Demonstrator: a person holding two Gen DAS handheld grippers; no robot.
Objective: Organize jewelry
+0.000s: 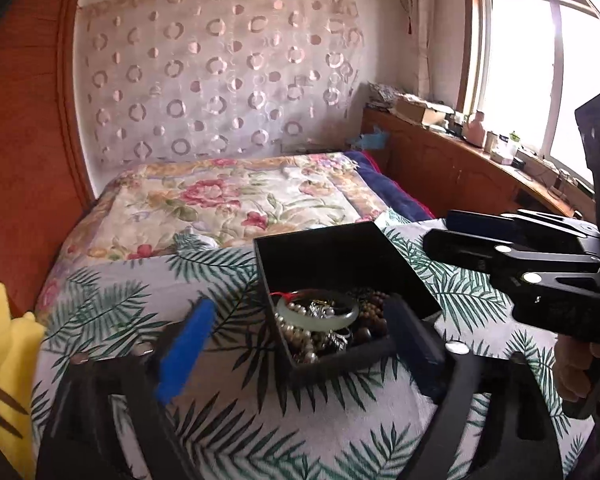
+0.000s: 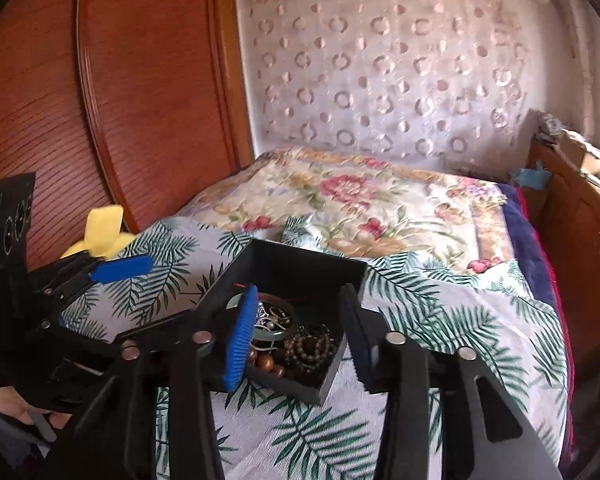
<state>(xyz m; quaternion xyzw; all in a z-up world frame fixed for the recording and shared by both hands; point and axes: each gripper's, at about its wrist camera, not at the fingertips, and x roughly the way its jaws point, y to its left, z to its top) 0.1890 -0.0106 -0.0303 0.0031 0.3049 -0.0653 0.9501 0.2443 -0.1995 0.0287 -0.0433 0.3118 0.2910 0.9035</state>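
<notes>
An open black box [image 1: 332, 256] sits on the leaf-print cloth on the bed, also in the right wrist view [image 2: 300, 264]. It holds a pale jade bangle [image 1: 340, 314], pearl strands [image 1: 300, 336] and brown wooden bead bracelets [image 2: 308, 350]. My left gripper [image 1: 300, 344] is open and empty, its blue-padded fingers [image 1: 184, 352] spread on either side of the box's near part. My right gripper [image 2: 296, 336] is open and empty, hovering over the box's near end. It shows at the right in the left wrist view [image 1: 444, 232].
A leaf-print cloth [image 1: 228, 420] covers the near bed, a floral quilt [image 1: 236, 196] lies behind. A yellow plush [image 1: 4, 344] lies at the left. A wooden headboard [image 2: 100, 100] stands left, and a cluttered wooden sill [image 1: 480, 160] under the window at the right.
</notes>
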